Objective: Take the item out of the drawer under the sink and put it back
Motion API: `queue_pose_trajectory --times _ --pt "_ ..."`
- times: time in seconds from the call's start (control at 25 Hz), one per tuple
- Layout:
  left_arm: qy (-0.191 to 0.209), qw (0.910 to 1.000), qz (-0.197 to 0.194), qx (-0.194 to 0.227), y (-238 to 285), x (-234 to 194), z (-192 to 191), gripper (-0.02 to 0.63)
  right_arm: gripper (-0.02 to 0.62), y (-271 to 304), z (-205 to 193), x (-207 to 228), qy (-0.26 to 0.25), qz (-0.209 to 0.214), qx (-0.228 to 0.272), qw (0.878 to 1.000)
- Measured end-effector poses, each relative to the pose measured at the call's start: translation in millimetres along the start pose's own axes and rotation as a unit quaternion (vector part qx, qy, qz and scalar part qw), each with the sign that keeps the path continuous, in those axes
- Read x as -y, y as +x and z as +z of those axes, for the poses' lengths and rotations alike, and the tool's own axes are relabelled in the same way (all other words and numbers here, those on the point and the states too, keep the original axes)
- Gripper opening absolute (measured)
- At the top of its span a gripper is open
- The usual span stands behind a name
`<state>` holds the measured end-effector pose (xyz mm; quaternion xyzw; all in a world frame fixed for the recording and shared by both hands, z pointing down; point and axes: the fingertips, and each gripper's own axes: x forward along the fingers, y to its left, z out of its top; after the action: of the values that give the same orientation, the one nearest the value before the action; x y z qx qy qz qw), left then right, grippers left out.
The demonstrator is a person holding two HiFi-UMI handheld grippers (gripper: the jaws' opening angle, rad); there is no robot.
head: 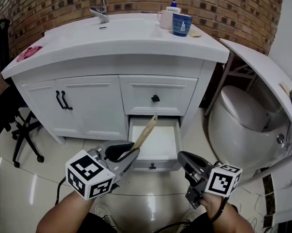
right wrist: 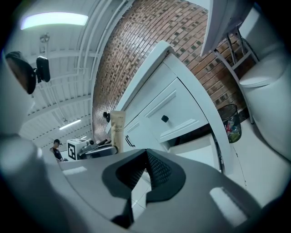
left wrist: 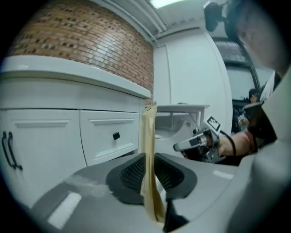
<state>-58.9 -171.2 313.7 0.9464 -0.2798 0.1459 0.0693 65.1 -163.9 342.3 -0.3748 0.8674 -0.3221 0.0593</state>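
Already out of the open bottom drawer (head: 161, 139), the beige tube (head: 145, 132) sits pinched in my left gripper (head: 133, 153) just above it, my right gripper (head: 182, 158) closed on nothing nearby; next, I judge, the tube goes back down inside.

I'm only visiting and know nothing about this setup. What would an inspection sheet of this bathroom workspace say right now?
Surface: white vanity top, with a sink and tap.
Job's things: lower drawer pulled open, its inside looks bare; tan tube is out of it.
Clutter: blue mug, white cup, soap bottle and pink cloth on the top.
Grippers: left tongs clamped on the tube; right tongs closed, holding nothing.
Cables: black cable beside the left arm.
Surroundings: brick wall, toilet, black office chair.
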Motion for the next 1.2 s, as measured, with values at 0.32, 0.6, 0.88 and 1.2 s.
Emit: queue_pose_trajectory --times 0.32,0.6,0.88,1.2 --pt "-0.064 0.9976 -0.003 0.027 -31 22 -12 0.063 0.005 -10 8 -31 -0.026 0.028 0.015 0.999" --pt "-0.136 0.9891 -0.010 0.056 -35 11 -23 0.063 0.005 -13 1 -26 -0.036 0.018 0.005 0.999" --pt "-0.134 0.9896 -0.023 0.045 -23 16 -27 0.058 0.005 -20 1 -14 -0.016 0.007 0.007 1.000" --pt "-0.125 0.9911 -0.008 0.044 -16 16 -31 0.064 0.005 -22 1 -14 -0.017 0.008 0.007 1.000"
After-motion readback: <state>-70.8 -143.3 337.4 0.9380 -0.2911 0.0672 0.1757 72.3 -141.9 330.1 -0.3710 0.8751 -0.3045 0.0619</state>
